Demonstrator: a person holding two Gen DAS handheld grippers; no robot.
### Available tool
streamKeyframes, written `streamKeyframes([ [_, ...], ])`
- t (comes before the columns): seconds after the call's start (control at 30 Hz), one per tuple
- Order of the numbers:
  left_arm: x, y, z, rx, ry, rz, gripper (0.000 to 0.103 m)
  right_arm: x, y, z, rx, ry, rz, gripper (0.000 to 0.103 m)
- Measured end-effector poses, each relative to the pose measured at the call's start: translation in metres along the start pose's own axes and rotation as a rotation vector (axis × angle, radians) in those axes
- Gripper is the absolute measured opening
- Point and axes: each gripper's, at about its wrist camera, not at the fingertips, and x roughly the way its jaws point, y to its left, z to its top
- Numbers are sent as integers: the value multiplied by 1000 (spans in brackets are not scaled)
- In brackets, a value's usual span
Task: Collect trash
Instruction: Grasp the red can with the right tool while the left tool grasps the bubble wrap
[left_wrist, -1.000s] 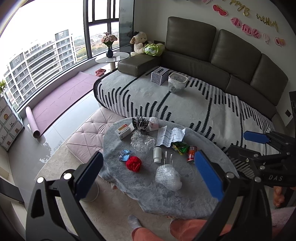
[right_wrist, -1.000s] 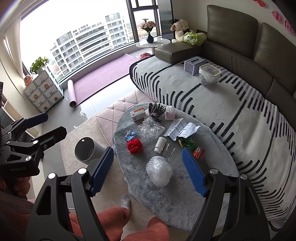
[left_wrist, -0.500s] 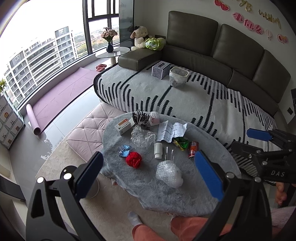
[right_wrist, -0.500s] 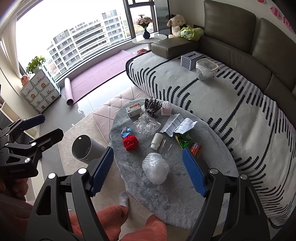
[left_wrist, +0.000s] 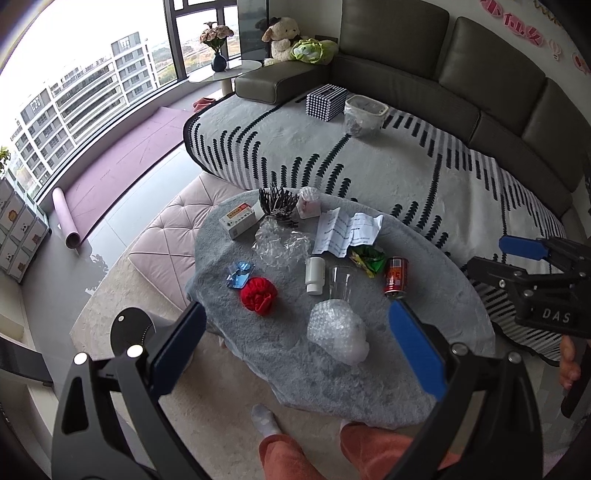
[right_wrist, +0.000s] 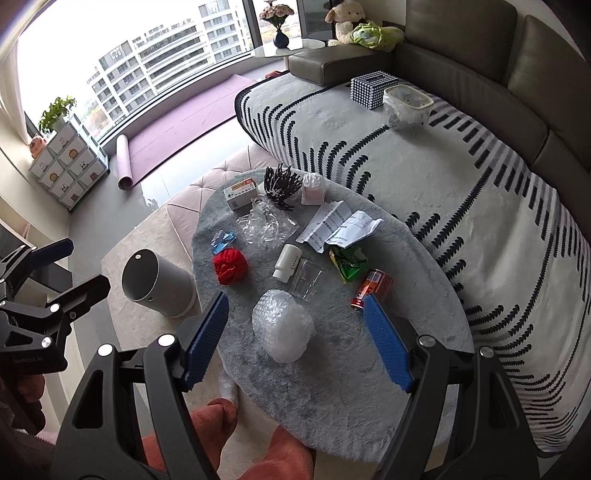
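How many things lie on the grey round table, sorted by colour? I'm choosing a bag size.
Clear: 3, bubble wrap, plastic cup, crumpled film
White: 4, bottle, papers, small box, cotton-swab tub
Red: 2, red ball, can
Green: 1, wrapper
Blue: 1, wrapper
Black: 1, spiky bundle
Total: 12

A plush lamb sits on the sofa at twelve o'clock; a rolled mat lies at nine.

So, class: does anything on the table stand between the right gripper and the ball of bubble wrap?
Nothing visible does. The right gripper hangs open above the table, and the bubble wrap lies framed between its fingers. The clear cup lies beyond the wrap.
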Motion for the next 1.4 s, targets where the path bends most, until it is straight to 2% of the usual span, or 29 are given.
streamKeyframes([
  [0.2,57,-13,-6,3,27,3,99,48,-25,7,-14,1,-30,74],
  [0.4,120,-27,-22,-37,81,-7,99,115,-57,-10,-18,52,-74,73],
  [0.8,243,-63,-77,-63,162,17,99,254,-117,-58,153,119,-171,74],
  [1.03,293,-63,-101,-74,173,78,95,304,-129,-75,204,139,-189,73],
  [1.07,297,-61,-104,-80,176,82,89,308,-130,-78,207,144,-191,74],
  [1.1,302,-60,-106,-87,185,82,70,313,-131,-80,209,150,-192,74],
  [1.13,308,-58,-110,-99,202,69,63,318,-132,-83,210,155,-193,74],
  [1.2,313,-55,-114,-127,207,57,55,325,-133,-87,215,160,-190,74],
  [1.3,312,-60,-117,-95,181,66,47,332,-131,-91,208,168,-184,73],
  [1.33,312,-61,-117,-85,175,70,45,334,-130,-90,205,171,-177,66],
  [1.4,310,-63,-119,-78,165,72,41,335,-128,-90,191,169,-180,65],
])
